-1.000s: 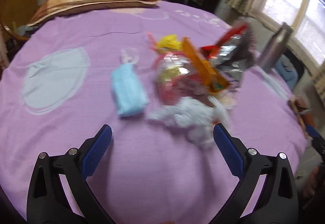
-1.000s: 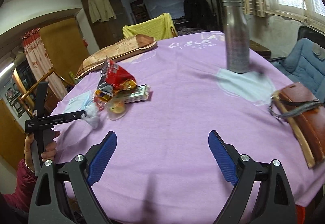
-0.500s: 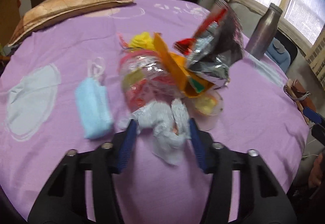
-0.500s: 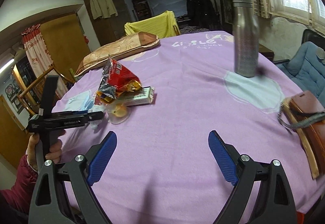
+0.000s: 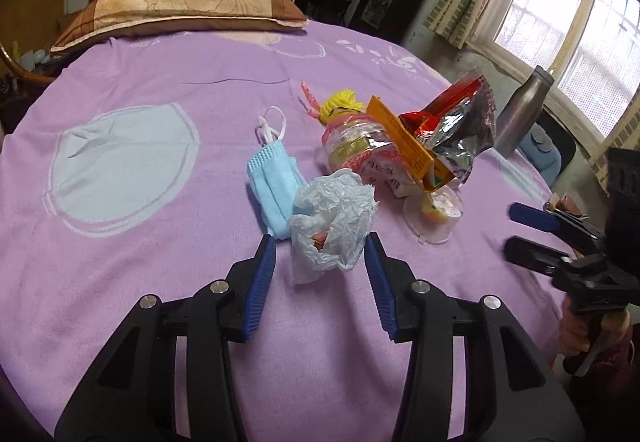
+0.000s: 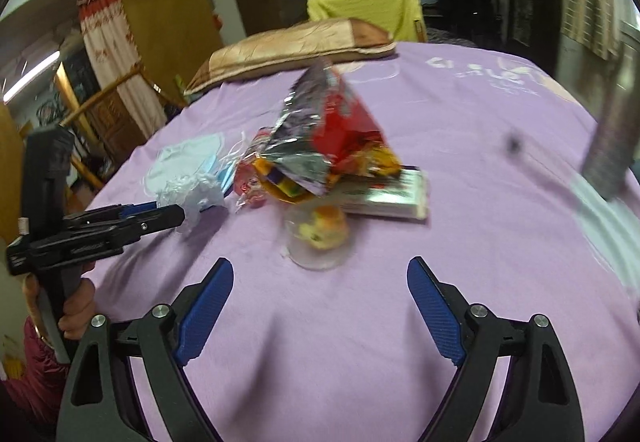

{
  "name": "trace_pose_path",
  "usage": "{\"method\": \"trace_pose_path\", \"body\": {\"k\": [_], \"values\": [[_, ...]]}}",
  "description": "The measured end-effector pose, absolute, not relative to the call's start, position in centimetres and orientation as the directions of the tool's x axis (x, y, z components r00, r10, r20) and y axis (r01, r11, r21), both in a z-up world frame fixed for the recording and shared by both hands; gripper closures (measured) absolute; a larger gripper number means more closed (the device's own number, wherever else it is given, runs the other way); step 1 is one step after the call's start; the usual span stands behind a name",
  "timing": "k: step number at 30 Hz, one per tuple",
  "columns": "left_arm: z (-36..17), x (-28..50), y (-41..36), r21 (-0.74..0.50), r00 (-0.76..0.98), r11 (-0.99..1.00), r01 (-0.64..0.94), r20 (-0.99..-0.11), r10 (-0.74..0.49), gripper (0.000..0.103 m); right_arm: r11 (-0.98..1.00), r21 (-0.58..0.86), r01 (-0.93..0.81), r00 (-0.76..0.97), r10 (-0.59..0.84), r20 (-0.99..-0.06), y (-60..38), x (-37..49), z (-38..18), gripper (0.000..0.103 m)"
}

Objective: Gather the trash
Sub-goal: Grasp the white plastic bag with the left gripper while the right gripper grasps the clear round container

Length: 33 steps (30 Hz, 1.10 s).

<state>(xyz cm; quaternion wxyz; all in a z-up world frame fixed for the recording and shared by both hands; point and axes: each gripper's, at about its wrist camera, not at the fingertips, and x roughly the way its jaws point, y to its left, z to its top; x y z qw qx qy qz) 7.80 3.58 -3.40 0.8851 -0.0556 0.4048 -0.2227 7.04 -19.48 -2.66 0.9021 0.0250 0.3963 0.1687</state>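
Observation:
A heap of trash lies on the purple bedspread (image 5: 160, 262). It holds a crumpled pale plastic bag (image 5: 332, 217), a blue face mask (image 5: 272, 181), a pink-labelled plastic bottle (image 5: 356, 145), an orange carton (image 5: 404, 145), a red and silver snack bag (image 5: 456, 129) and a clear cup (image 5: 434, 215) with yellow scraps. My left gripper (image 5: 320, 274) has the plastic bag between its fingertips; its jaws are opening, and a gap shows at the left pad. My right gripper (image 6: 320, 274) stands wide, closing slightly, with nothing between the pads. The clear cup (image 6: 318, 238) sits just ahead of it.
A steel bottle (image 5: 520, 113) stands at the right edge of the bed. A brown pillow (image 5: 180, 9) lies at the far end. A flat green and white box (image 6: 388, 193) rests under the snack bag (image 6: 328, 137). A person's hand (image 6: 76, 306) holds the left gripper (image 6: 160, 215).
The left jaws went from wide to narrow around the plastic bag, then eased a little. The right gripper swung left to the trash heap; the cup now lies before it.

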Motion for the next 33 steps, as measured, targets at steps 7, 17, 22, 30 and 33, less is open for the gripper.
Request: {"method": "trace_pose_path", "body": {"k": [7, 17, 22, 30, 33], "values": [[-3.4, 7.9, 3.9, -0.306, 0.563, 0.884, 0.353, -0.685, -0.462, 0.036, 0.943, 0.105, -0.314, 0.579, 0.278, -0.766, -15.8, 10.7, -3.9, 0.022], [-3.2, 7.3, 2.4, -0.255, 0.550, 0.875, 0.411, -0.697, -0.461, 0.017, 0.940, 0.092, -0.328, 0.571, 0.275, -0.774, -16.7, 10.9, -4.6, 0.054], [-3.1, 6.9, 1.1, -0.239, 0.545, 0.875, 0.421, -0.704, -0.455, 0.017, 0.949, 0.108, -0.295, 0.597, 0.271, -0.755, -19.7, 8.3, -4.0, 0.054], [-3.2, 6.3, -3.7, -0.195, 0.513, 0.853, 0.484, -0.726, -0.457, 0.017, 0.957, 0.149, -0.250, 0.645, 0.280, -0.711, -23.9, 5.4, -2.9, 0.054], [-3.7, 7.6, -5.1, -0.197, 0.482, 0.861, 0.470, -0.760, -0.437, 0.017, 0.957, 0.171, -0.234, 0.654, 0.285, -0.701, -25.2, 4.9, -2.8, 0.054]]}}
